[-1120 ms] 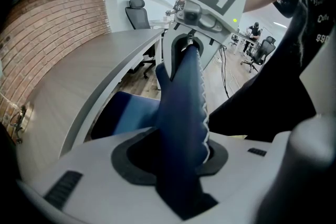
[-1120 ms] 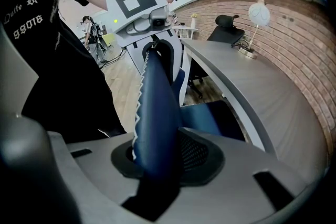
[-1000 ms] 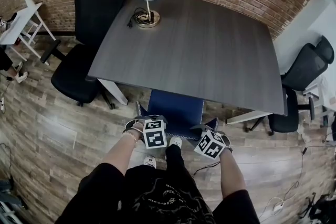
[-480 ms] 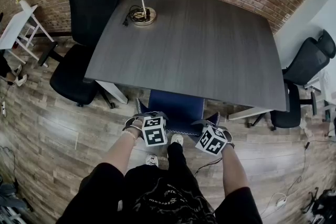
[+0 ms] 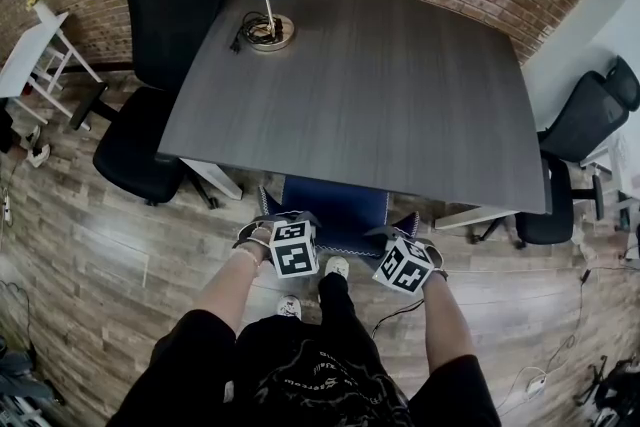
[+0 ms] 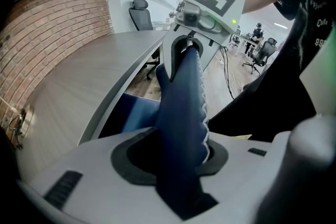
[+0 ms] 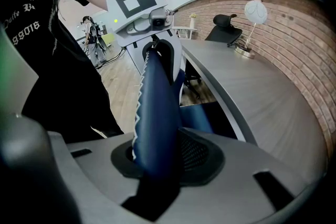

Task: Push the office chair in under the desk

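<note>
The desk (image 5: 370, 85) is staying put and the chair (image 5: 335, 207) is barely creeping now, seat already under the near edge, back just outside. My left gripper (image 6: 179, 162) and right gripper (image 7: 156, 165) are both clamping the back's top, so the push is probably ending.

White print on the person's black shirt (image 7: 32, 12) is only partly legible: digits resembling "9016"; other lettering unreadable.
</note>
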Action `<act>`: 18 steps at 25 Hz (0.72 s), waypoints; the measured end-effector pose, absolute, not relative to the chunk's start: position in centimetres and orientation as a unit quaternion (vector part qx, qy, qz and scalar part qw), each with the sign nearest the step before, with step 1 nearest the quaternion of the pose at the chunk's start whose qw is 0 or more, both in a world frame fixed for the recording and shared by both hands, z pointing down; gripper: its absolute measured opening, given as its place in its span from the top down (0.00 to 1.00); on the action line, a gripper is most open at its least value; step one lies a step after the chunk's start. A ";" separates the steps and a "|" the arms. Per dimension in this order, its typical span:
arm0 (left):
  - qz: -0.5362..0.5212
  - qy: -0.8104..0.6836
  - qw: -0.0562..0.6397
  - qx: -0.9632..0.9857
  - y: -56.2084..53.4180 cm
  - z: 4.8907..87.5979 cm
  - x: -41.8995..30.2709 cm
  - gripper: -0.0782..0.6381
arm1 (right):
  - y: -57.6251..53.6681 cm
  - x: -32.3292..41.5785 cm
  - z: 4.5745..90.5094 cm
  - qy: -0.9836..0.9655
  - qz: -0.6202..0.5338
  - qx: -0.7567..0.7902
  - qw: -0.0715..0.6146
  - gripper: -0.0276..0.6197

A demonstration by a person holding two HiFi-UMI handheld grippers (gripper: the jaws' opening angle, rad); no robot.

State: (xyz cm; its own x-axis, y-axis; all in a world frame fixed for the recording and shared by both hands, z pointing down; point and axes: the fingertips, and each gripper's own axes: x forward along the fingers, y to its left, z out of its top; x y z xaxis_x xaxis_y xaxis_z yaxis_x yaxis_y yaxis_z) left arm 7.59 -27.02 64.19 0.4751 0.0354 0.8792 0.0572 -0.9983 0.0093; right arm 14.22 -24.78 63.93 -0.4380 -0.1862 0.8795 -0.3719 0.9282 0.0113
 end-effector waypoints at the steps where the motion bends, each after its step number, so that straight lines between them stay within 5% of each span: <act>1: -0.512 -0.026 0.010 -0.859 -27.2 64.2 7.7 0.69 | -24.9 14.3 63.9 -0.843 0.092 0.165 0.503 0.79; 18: -0.510 -0.015 0.004 -0.860 -29.6 64.1 8.9 0.68 | -27.5 15.6 63.7 -0.845 0.086 0.157 0.503 0.78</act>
State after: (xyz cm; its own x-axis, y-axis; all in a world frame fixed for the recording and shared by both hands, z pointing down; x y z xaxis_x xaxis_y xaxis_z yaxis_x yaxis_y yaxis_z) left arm 8.88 -29.65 64.14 0.4790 0.0222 0.8776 0.0306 -0.9995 0.0085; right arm 15.56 -27.52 63.74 -0.4435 -0.1793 0.8781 -0.3529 0.9356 0.0128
